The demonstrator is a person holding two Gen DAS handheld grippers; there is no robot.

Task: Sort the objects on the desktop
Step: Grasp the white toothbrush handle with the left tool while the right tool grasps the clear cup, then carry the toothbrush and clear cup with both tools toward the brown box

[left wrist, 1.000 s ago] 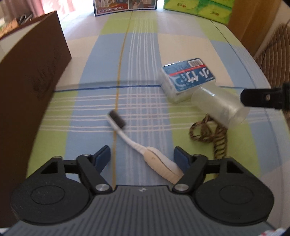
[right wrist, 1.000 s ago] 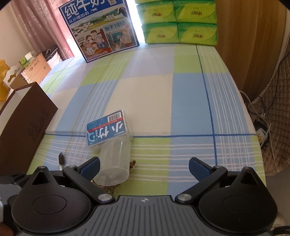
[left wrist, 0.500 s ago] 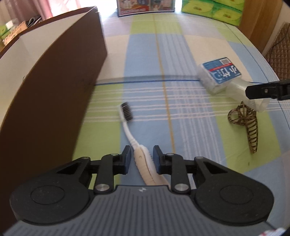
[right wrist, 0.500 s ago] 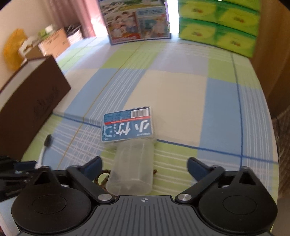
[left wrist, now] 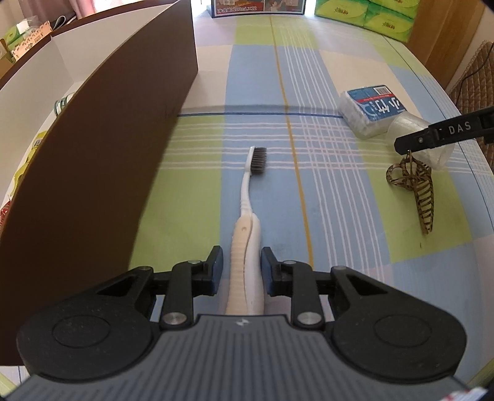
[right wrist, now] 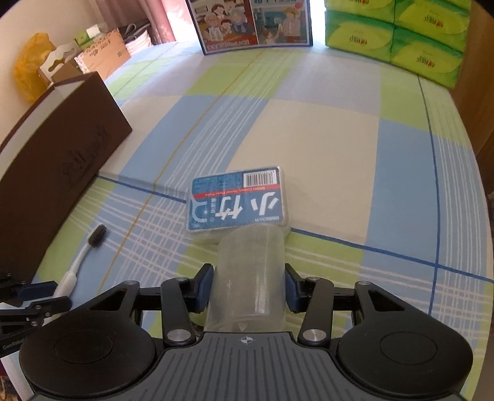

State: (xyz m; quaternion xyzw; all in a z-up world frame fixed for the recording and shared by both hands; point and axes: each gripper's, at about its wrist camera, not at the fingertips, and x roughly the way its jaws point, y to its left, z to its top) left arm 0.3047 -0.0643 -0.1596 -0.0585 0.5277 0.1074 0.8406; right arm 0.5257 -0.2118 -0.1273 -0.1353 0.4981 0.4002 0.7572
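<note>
My left gripper (left wrist: 241, 262) is shut on the handle of a white toothbrush (left wrist: 247, 197), whose dark bristles point away over the checked tablecloth (left wrist: 339, 246). In the right wrist view a clear plastic cup (right wrist: 250, 271) lies on its side between the fingers of my right gripper (right wrist: 248, 283). Those jaws are closing and both pads touch the cup's sides. The cup's far end rests against a blue-labelled pack (right wrist: 237, 203). A leopard-pattern hair clip (left wrist: 416, 185) lies beside the cup (left wrist: 410, 126).
A tall brown box (left wrist: 108, 154) with white compartments stands close on the left, some items inside it. A milk carton case (right wrist: 253, 24) and green tissue packs (right wrist: 416, 40) line the far edge. A chair back (left wrist: 475, 80) stands past the right edge.
The left gripper closed on the toothbrush handle and shifted toward the brown box with it. The right gripper came down around the clear cup and its jaws narrowed onto it.
</note>
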